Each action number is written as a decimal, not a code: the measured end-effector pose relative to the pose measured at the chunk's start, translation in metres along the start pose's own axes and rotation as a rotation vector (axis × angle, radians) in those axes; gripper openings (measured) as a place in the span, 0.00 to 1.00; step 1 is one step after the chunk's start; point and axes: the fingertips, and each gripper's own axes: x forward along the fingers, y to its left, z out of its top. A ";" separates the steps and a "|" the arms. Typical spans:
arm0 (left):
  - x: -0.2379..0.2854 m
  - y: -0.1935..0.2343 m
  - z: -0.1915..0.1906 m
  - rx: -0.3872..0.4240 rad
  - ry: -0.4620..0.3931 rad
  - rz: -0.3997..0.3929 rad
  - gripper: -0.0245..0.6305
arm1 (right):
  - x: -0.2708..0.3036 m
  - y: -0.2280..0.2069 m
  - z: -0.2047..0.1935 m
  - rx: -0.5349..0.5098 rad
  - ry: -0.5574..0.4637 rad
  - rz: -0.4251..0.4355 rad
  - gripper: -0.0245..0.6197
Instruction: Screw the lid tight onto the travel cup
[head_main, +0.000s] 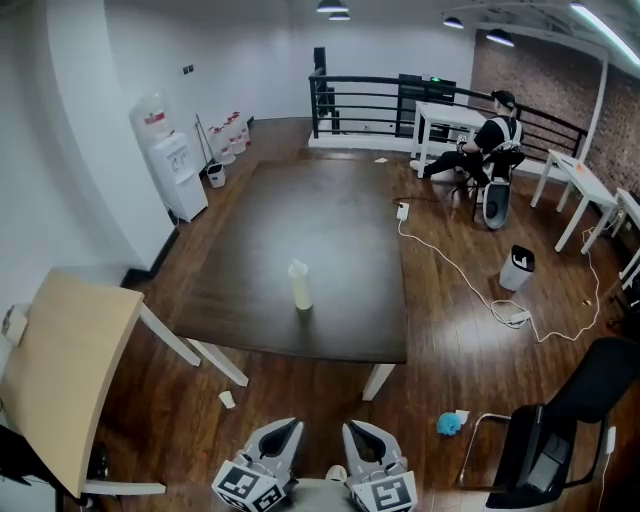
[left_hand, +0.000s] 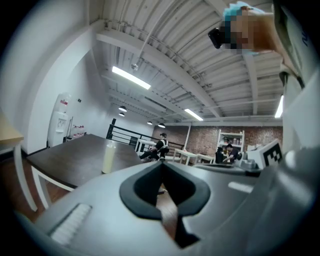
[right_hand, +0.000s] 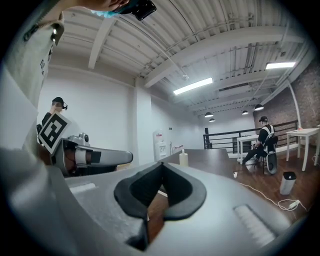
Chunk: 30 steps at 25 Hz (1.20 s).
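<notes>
A pale, cream-coloured travel cup (head_main: 300, 286) stands upright on the dark table (head_main: 330, 230), near its front edge. It shows small at the left in the left gripper view (left_hand: 108, 158) and further off in the right gripper view (right_hand: 183, 158). My left gripper (head_main: 283, 432) and right gripper (head_main: 362, 432) sit side by side at the bottom of the head view, well short of the table. Both point level toward it. Each has its jaws shut with nothing between them, as in the left gripper (left_hand: 160, 164) and right gripper (right_hand: 161, 164) views.
A light wooden table (head_main: 60, 370) stands at the left, a black chair (head_main: 560, 420) at the right. White table legs (head_main: 215, 360) hang below the dark table's front. A white cable (head_main: 470, 290) trails on the floor. A person (head_main: 490, 140) sits at a far desk. A water dispenser (head_main: 170, 165) stands by the wall.
</notes>
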 end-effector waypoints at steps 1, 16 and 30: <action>-0.003 0.001 -0.003 -0.003 0.002 0.004 0.04 | -0.001 0.000 -0.002 -0.005 0.004 -0.004 0.04; -0.027 0.005 -0.025 -0.003 -0.029 0.069 0.04 | -0.004 0.020 -0.017 -0.041 0.055 0.053 0.04; -0.024 0.005 -0.022 -0.019 -0.025 0.058 0.04 | -0.005 0.016 -0.014 -0.052 0.057 0.054 0.04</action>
